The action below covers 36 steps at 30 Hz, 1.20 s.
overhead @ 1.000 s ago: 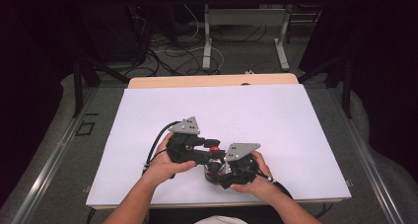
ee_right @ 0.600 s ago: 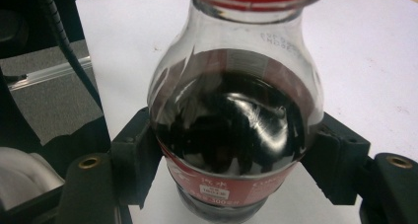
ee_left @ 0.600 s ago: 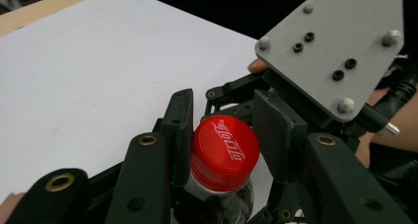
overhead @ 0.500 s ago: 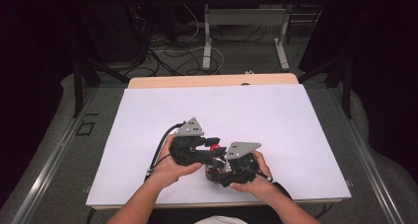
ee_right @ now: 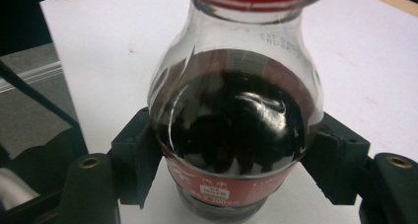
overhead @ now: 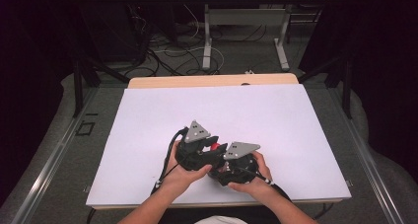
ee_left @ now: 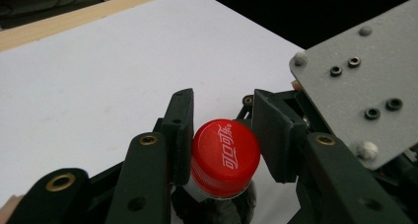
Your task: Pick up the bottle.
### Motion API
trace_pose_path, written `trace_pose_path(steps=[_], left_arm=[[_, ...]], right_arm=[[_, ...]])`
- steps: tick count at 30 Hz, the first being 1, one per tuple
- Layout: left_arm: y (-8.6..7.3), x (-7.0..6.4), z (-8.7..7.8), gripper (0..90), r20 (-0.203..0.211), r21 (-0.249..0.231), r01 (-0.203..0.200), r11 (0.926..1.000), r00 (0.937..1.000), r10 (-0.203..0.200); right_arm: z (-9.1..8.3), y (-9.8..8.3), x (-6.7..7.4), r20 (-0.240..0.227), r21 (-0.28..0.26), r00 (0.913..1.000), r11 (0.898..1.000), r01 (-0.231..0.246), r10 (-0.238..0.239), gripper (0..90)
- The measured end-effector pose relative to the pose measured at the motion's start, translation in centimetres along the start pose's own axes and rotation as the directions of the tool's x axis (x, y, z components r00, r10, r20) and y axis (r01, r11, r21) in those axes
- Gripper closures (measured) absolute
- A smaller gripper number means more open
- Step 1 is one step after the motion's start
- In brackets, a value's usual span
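Left gripper (ee_left: 224, 135) nearer 1 bottle (ee_right: 236, 120)

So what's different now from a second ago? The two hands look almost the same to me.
Little changed. The left claw shifted slightly toward the person and closer to the right claw, which barely moved. Now its jaws sit on either side of the red cap, while the right claw grips the cola bottle around its body. The white table looks the same as before.
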State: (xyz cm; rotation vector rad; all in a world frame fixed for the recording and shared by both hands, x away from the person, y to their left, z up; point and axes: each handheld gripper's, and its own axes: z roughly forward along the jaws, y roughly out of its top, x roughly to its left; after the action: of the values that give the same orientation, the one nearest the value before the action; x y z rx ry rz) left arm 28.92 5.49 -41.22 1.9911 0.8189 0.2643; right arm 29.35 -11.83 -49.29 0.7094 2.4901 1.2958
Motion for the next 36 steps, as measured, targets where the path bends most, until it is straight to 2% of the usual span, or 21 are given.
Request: trace_pose_path(steps=[2,4,6,7,9,10,13,15,17,18,20,23,26,29,33,34,35,36], left_arm=[[0.1,0.5,-0.3,55.4,0.064,-0.004,0.014,0.9999,0.9979,-0.013],[0.2,1.1,-0.5,50.4,0.104,-0.005,-0.01,0.9999,0.9945,0.011],[0.2,1.7,-1.0,48.0,0.147,-0.009,-0.032,0.9994,0.9886,0.033],[0.2,2.1,-1.3,48.0,0.188,-0.007,-0.048,0.9988,0.981,0.048],[0.2,2.6,-1.6,47.9,0.248,-0.006,-0.052,0.9986,0.9672,0.052],[0.1,3.0,-1.6,47.9,0.279,-0.01,-0.071,0.9974,0.9578,0.071],[-0.2,3.7,-1.7,48.9,0.329,-0.008,-0.107,0.9943,0.9388,0.104],[-0.4,4.0,-1.4,51.2,0.344,-0.012,-0.104,0.9945,0.9334,0.102],[-0.6,4.3,-1.1,52.8,0.385,-0.009,-0.093,0.9956,0.9184,0.089],[-0.6,4.5,-1.0,53.9,0.397,-0.009,-0.092,0.9957,0.9135,0.088],[-0.7,4.7,-0.7,56.5,0.409,-0.009,-0.096,0.9954,0.9078,0.091],[-0.8,4.8,-0.8,59.7,0.409,-0.013,-0.107,0.9942,0.9069,0.103],[-0.9,4.5,-0.7,60.4,0.386,-0.021,-0.115,0.9932,0.9156,0.114],[-0.9,4.3,-0.8,60.6,0.359,-0.022,-0.108,0.9939,0.9268,0.109],[-0.8,3.6,-0.8,60.8,0.305,-0.026,-0.096,0.995,0.9472,0.099],[-0.8,3.4,-0.8,60.8,0.289,-0.027,-0.096,0.995,0.9522,0.099],[-0.8,3.0,-0.8,60.8,0.266,-0.025,-0.076,0.9968,0.9606,0.08],[-0.8,2.8,-0.8,60.9,0.248,-0.021,-0.083,0.9963,0.965,0.086]], right_arm=[[0.0,0.0,0.0,-0.022,-0.001,0.9997,1.0,0.003,-0.003,29.8],[0.0,0.0,-0.1,-0.031,-0.017,0.9994,1.0,-0.011,0.011,29.8],[-0.1,0.0,-0.1,-0.05,-0.016,0.9988,1.0,-0.004,0.003,29.8],[-0.1,0.0,-0.1,-0.054,-0.013,0.9985,1.0,0.002,-0.003,29.8],[-0.2,0.0,-0.1,-0.08,-0.012,0.9968,1.0,0.002,-0.003,29.8],[-0.2,0.0,0.0,-0.076,-0.023,0.9971,1.0,-0.003,0.001,29.8],[-0.1,0.1,0.0,-0.099,-0.022,0.995,1.0,0.005,-0.007,29.8],[-0.1,0.1,0.1,-0.102,-0.023,0.9947,1.0,0.008,-0.011,29.8],[0.0,0.1,0.2,-0.114,-0.014,0.9934,1.0,0.012,-0.013,29.8],[0.1,0.1,0.2,-0.112,-0.019,0.9936,1.0,0.013,-0.015,29.8],[0.1,0.1,0.2,-0.118,-0.02,0.9929,1.0,0.012,-0.014,29.8],[0.1,0.1,0.2,-0.121,-0.025,0.9925,1.0,0.016,-0.019,29.8],[0.1,0.1,0.2,-0.117,-0.022,0.993,1.0,0.013,-0.016,29.9],[0.1,0.0,0.2,-0.102,-0.021,0.9947,1.0,0.01,-0.012,30.0],[0.1,0.1,0.2,-0.083,-0.022,0.9966,1.0,0.001,-0.003,30.1],[-0.1,0.1,0.2,-0.083,-0.008,0.9966,1.0,-0.005,0.004,30.1],[-0.1,0.1,0.2,-0.078,-0.009,0.9969,1.0,-0.008,0.007,30.1],[0.0,0.0,0.2,-0.067,-0.022,0.9977,1.0,-0.012,0.011,30.2]])
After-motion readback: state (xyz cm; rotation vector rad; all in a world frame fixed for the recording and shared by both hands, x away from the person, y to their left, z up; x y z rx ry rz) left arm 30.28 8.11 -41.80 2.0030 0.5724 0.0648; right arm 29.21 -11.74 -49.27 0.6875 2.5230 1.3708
